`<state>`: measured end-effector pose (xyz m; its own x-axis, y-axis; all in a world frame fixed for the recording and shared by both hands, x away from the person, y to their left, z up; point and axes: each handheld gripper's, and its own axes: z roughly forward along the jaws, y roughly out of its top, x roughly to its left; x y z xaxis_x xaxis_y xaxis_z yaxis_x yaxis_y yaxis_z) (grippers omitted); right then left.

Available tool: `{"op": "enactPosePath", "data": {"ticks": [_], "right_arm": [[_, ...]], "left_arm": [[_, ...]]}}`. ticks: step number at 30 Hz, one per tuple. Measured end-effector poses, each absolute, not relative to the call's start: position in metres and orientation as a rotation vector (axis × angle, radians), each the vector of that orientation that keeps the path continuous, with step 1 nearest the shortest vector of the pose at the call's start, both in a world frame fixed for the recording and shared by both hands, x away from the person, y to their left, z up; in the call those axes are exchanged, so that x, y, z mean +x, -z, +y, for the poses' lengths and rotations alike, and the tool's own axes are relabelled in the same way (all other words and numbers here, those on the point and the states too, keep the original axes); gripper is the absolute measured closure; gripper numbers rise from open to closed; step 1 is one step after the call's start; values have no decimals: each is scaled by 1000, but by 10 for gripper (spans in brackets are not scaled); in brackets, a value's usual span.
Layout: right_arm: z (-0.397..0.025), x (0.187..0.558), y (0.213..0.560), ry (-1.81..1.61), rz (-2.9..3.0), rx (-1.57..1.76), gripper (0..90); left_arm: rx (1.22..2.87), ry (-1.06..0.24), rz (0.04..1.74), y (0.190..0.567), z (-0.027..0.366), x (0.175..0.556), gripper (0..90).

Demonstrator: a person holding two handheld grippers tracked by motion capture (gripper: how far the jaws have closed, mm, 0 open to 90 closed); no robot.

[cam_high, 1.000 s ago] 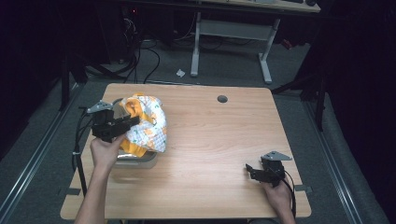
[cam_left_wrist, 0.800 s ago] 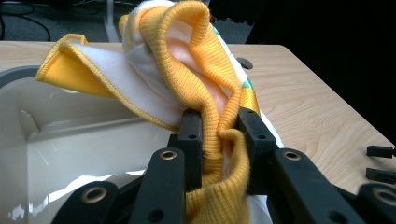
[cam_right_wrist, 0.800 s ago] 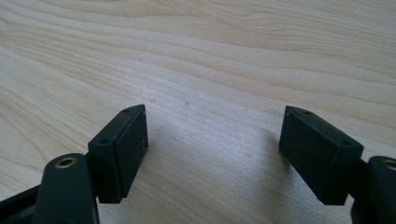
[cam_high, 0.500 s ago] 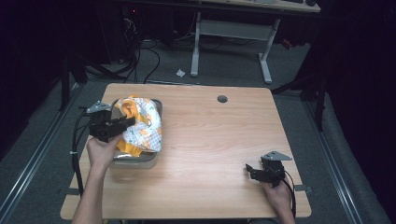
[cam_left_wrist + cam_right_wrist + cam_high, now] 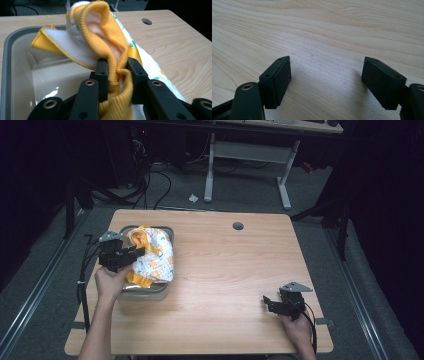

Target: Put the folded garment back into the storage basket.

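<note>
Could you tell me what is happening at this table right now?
A person works with a gripper in each hand. The left gripper has its fingers shut on the yellow ribbed edge of a white-and-orange cloth, which is bunched over a grey tub at the table's left side. The right gripper rests open over bare wood near the front right.

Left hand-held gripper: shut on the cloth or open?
Shut. The left hand-held gripper has its jaws pinching the ribbed yellow edge of the cloth between them, above the grey tub.
</note>
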<state>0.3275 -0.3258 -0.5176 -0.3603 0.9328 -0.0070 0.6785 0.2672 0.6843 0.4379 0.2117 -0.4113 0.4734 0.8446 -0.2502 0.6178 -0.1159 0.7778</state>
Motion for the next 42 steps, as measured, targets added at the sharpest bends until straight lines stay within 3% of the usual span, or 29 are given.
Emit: {"op": "enactPosePath", "data": {"ticks": [35, 42], "right_arm": [[-326, 327, 518, -840, 2132, 1460, 241], [-326, 327, 518, -840, 2132, 1459, 241]], "left_arm": [[1922, -295, 1371, 448, 212, 466, 703], [1980, -367, 1406, 448, 207, 468, 678]]}}
